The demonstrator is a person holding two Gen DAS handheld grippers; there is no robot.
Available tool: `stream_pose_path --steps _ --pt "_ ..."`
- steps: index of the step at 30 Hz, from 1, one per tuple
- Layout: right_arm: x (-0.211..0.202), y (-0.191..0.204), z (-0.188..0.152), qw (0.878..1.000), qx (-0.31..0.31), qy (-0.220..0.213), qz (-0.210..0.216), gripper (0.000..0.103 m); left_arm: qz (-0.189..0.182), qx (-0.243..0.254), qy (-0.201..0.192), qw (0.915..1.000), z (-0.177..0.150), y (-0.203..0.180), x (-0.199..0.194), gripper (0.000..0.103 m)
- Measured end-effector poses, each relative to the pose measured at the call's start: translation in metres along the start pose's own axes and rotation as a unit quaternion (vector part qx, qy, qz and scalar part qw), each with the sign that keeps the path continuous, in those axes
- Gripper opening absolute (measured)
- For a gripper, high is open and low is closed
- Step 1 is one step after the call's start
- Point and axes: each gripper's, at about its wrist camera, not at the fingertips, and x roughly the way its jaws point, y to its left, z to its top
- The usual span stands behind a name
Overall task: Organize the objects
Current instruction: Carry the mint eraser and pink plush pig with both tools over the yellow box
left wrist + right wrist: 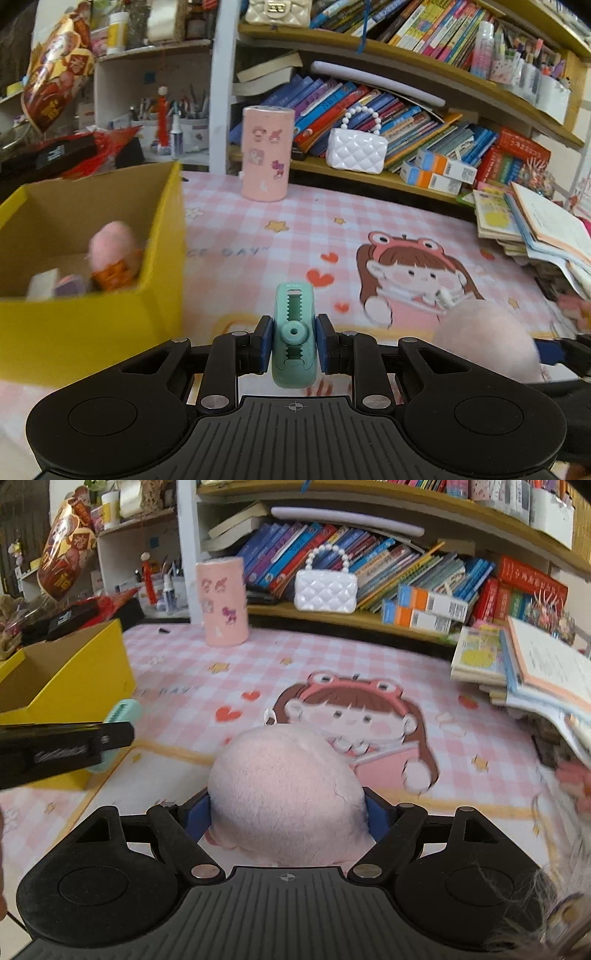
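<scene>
Two grips live: both grippers are loaded, both near the yellow box (92, 332).
Left gripper (294, 343): blue pads pinched on the flat sides of a mint correction-tape dispenser (294, 332), nose pointing away. The narrow body leaves the jaws nearly together.
Why side-on: the flat faces give the pads full contact; gripped on the rounded edges it would likely squirt out.
Dispenser build: hard smooth plastic, rounded capsule outline, toothed slot down the middle, round hub at centre.
Right gripper (288, 812): jaws spread wide around a pale pink plush ball (284, 794), pads pressed into its sides, so it is held rather than just bracketed.
Plush: short fuzzy pile, soft and domed, bulges above the jaws. I expect it to compress, so the grip looks forgiving but vague.
Box: yellow outside, raw brown cardboard inside, open top, stiff straight walls. It sits on the left of the mat and looks like the drop target.
Box contents: blurred; a pink fuzzy egg-shaped toy (110, 247) on something orange, plus a pale block.
Mat (369, 221): pink gingham with a cartoon girl print, flat and smooth.
Clutter: pink canister (266, 155), quilted white mini bag (356, 149), book stack (535, 225) at right edge.
Left vs box: dispenser is just right of the box wall, not yet over the opening.
</scene>
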Motion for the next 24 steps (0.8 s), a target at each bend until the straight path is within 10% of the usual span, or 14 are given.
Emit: stream_pose_path --steps 24 --pt "-0.065 0.180 -0.059 0.995 -0.077 0.007 0.065 0.079 0.041 -0.035 0.001 0.9985 -0.085 0.124 -0.137 0.023"
